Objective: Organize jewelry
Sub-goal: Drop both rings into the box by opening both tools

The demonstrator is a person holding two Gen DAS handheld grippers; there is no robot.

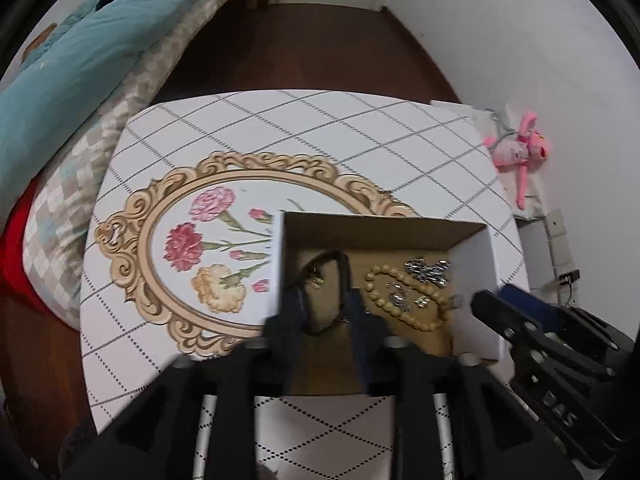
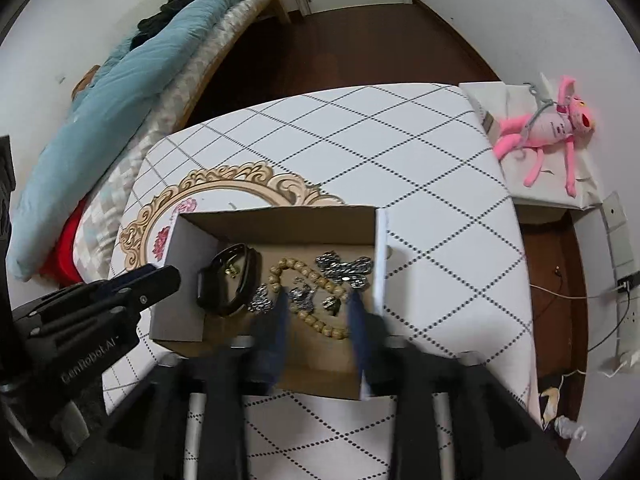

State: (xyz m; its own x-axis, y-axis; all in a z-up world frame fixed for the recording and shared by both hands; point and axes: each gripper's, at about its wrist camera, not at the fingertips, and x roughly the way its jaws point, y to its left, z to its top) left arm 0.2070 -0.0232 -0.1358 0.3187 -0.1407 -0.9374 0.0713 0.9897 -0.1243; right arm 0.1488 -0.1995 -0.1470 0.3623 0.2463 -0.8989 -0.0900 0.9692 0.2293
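Observation:
An open cardboard box point(image 1: 384, 232) point(image 2: 280, 228) stands on the white table point(image 1: 320, 140) point(image 2: 360, 152) with its printed flower oval. In the box lie a black wristband point(image 1: 329, 255) point(image 2: 209, 286), a string of tan wooden beads point(image 1: 372, 280) point(image 2: 292, 262) and several silver pieces point(image 1: 426, 270) point(image 2: 344, 266). My left gripper point(image 1: 326, 308) point(image 2: 160, 280) hovers over the box's left half, jaws apart, the band lying below them. My right gripper point(image 2: 318, 312) point(image 1: 500, 312) hangs over the beads, jaws apart and nothing pinched.
A bed with a blue quilt point(image 1: 60, 80) point(image 2: 120, 92) runs along the left. A pink plush toy point(image 1: 520, 152) point(image 2: 552, 124) lies on a white box right of the table. Cables and a wall socket point(image 2: 616, 216) are at the far right. Dark wooden floor lies beyond.

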